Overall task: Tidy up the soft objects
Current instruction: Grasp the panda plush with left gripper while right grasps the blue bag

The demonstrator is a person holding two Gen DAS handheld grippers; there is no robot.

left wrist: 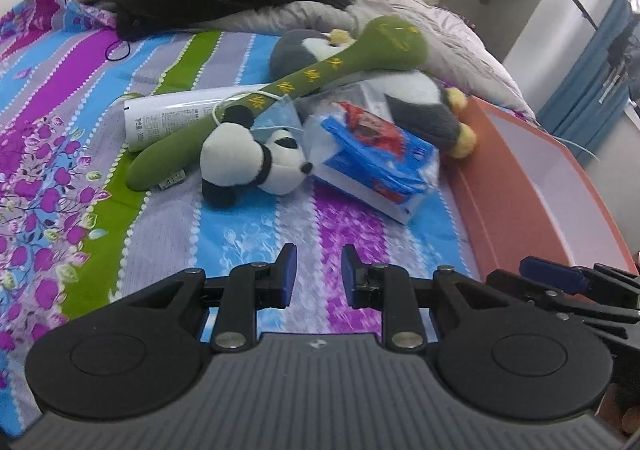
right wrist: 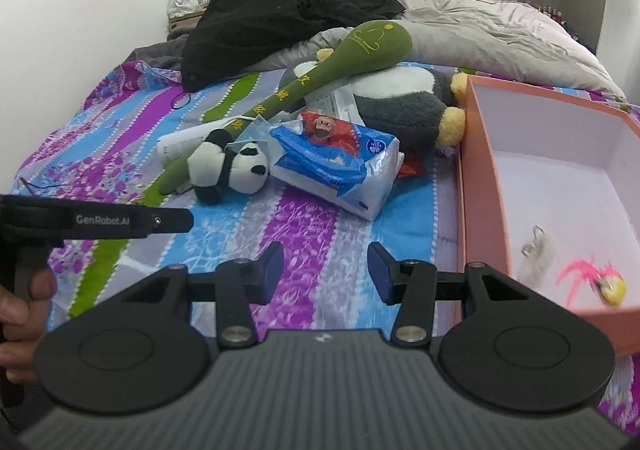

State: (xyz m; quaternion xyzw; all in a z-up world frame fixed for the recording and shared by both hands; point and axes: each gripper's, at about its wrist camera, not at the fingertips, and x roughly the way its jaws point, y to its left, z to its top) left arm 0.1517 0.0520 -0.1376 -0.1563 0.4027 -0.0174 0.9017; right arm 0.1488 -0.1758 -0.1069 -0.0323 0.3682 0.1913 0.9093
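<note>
Plush items lie heaped on the bed (left wrist: 248, 234), at 12 o'clock from both tools. The panda toy (left wrist: 256, 160) rests nearest, on its side, touching the long green plush stick (left wrist: 280, 90), which leans across the grey penguin toy (left wrist: 424, 106) behind it. A tissue pack (left wrist: 376, 166) sits just beside the panda at 3 o'clock, and a white tube (left wrist: 172, 118) lies under the stick at 10 o'clock. The pink box (right wrist: 480, 186) stands at 2 o'clock from the right tool, open, with only small trinkets inside.

Left tool (left wrist: 319, 274): jaws spread a little, nothing between them. Right tool (right wrist: 326, 270): jaws spread wider, also empty. Both hover over the sheet, well short of the heap.

Handling, as judged:
- Panda: light, soft, compressible. Pinch the body or head; the filling should yield without slipping.
- Green stick: light but long and floppy (expect droop at both ends). Take it near the middle of the shaft.
- Penguin: bulky; likely needs a limb or a fold of fabric, since the body looks wider than either jaw gap.
- Tissue pack: the film wrapper looks slick; grip across the narrow side.
</note>
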